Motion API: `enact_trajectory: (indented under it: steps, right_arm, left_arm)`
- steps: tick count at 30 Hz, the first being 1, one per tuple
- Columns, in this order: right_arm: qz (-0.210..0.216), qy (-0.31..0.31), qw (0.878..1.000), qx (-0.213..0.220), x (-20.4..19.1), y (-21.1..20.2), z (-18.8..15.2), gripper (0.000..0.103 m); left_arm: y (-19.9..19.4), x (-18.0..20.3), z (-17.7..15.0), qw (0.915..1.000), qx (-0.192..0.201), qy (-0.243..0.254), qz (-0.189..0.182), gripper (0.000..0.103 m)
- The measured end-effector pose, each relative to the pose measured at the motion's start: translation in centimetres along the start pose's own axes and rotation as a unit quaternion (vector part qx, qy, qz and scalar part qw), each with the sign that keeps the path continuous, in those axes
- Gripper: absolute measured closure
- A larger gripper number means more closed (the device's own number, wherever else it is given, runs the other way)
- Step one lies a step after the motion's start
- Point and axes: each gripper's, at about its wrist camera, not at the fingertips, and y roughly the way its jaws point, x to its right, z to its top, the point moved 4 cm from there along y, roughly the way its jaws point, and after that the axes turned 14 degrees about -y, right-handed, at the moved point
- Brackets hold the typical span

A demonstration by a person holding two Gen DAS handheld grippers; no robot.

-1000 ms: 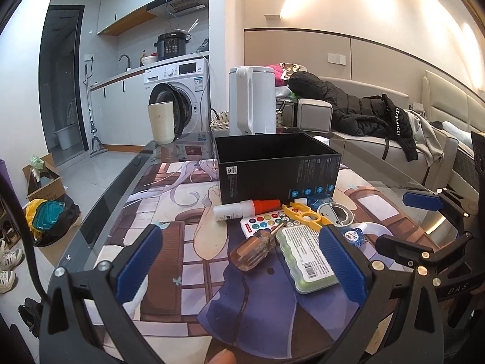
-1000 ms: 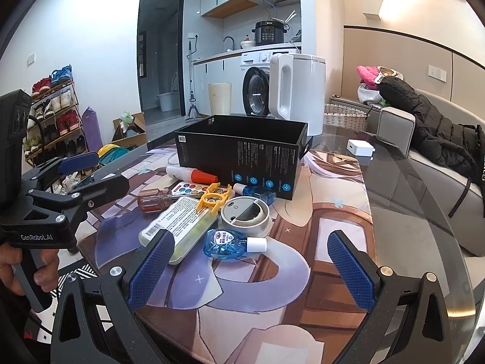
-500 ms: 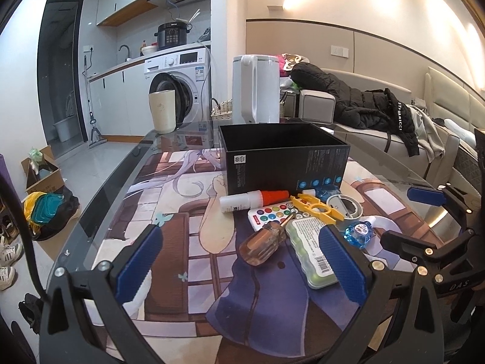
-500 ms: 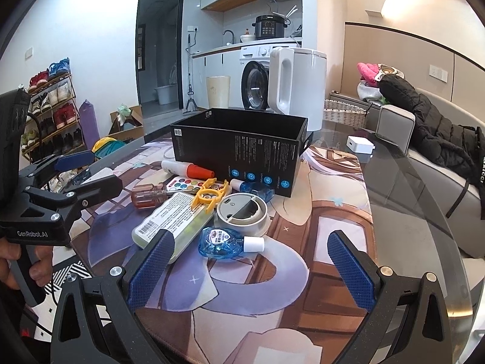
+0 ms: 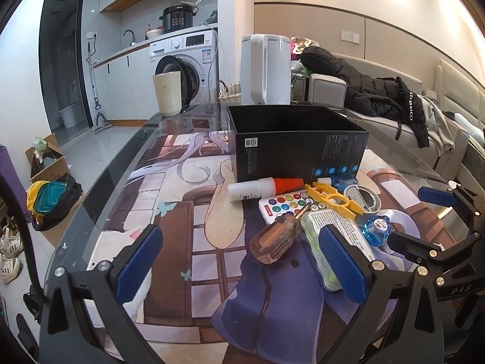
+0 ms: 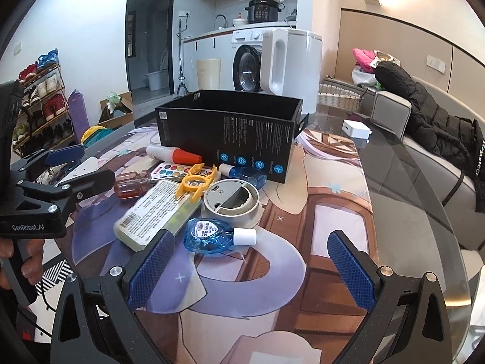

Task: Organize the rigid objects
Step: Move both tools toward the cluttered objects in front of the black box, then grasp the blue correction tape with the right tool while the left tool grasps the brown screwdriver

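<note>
Approach step, nothing held: my left gripper [image 5: 239, 261] and right gripper [image 6: 251, 265] both gape empty at lower frame, the screwdriver [image 5: 272, 239] and clutter lie mid-frame before the black box [image 5: 297, 142]; next, I judge, close on one piece.

A tall white plastic kettle [image 5: 265, 69] stands on the glass table [image 6: 403, 163] beside a woven basket [image 5: 229, 92]. A black padded jacket [image 5: 363, 91] lies on the grey sofa [image 5: 391, 127].
</note>
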Motion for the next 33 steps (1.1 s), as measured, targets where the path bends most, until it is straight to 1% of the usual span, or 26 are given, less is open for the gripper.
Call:
enact_trajectory:
  steps: [7, 10, 20, 23, 26, 33]
  right_arm:
    - [0.01, -0.006, 0.999, -0.03, -0.5, 1.5, 0.2, 0.0]
    - [0.009, -0.009, 0.999, -0.037, -0.7, 1.8, 0.2, 0.0]
    - [0.013, -0.008, 0.999, -0.048, -0.6, 2.4, 0.3, 0.0]
    - [0.01, -0.009, 0.998, -0.06, -0.6, 2.9, 0.3, 0.0]
    - [0.012, -0.005, 0.998, -0.064, -0.5, 3.1, 0.3, 0.0]
    - [0.009, -0.001, 0.998, -0.069, 0.0, 3.2, 0.2, 0.0]
  left_arm:
    - [1.7, -0.3, 0.2, 0.9994, -0.028, -0.009, 0.018, 0.0]
    - [2.4, -0.3, 0.3, 0.9987, -0.043, -0.013, 0.022, 0.0]
    - [3.8, 0.4, 0.4, 0.9973, -0.067, -0.005, 0.027, 0.0]
    - [4.4, 0.3, 0.5, 0.9962, -0.079, -0.006, 0.034, 0.0]
    - [4.7, 0.2, 0.5, 0.9955, -0.089, -0.01, 0.033, 0.0]
    - [4.1, -1.0, 0.2, 0.9944, -0.096, -0.01, 0.042, 0.0]
